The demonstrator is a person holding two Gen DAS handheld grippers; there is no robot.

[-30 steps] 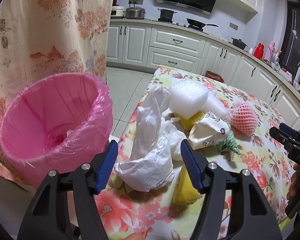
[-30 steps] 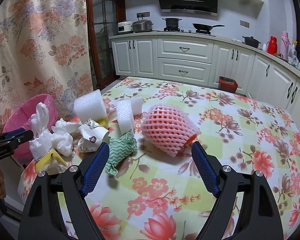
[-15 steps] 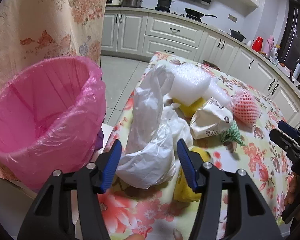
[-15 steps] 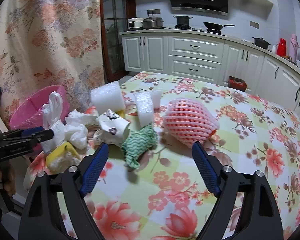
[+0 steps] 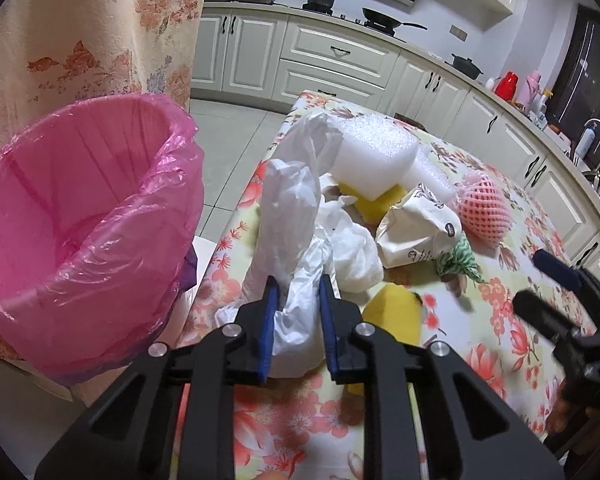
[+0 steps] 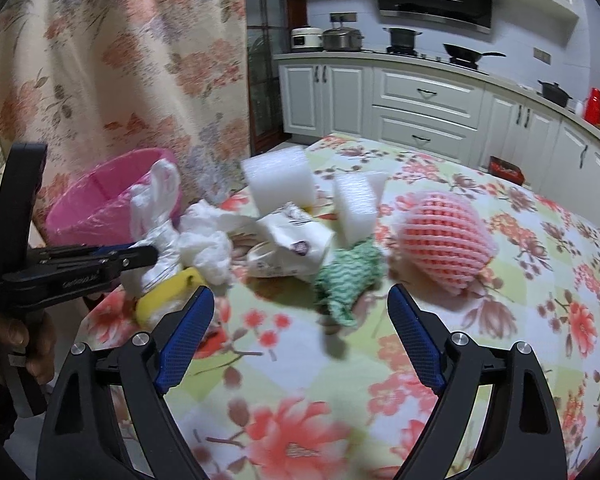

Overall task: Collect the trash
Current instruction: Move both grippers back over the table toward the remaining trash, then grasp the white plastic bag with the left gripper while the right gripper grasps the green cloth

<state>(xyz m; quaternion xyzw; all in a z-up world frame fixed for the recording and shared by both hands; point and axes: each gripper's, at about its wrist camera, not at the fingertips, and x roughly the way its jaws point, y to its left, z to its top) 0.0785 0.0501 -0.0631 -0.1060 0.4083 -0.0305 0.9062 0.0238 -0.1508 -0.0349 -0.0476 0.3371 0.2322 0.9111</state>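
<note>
Your left hand-held gripper (image 5: 299, 295) has closed since a second ago: the pads were wide either side of the white bag (image 5: 290, 236), now they're clamped on its lower bunch. Bag sits at the worktop (image 6: 480, 320) edge, just beside the pink bin (image 5: 80, 216). Your right hand-held gripper (image 6: 301, 322) has jaws spread wide, nothing between them; it has slid left, so the green cloth (image 6: 346, 280) now sits ahead of it and the pink foam net (image 6: 444, 240) lies off right. Foam block (image 5: 374, 156), paper wrapper (image 5: 416, 232) unmoved.
</note>
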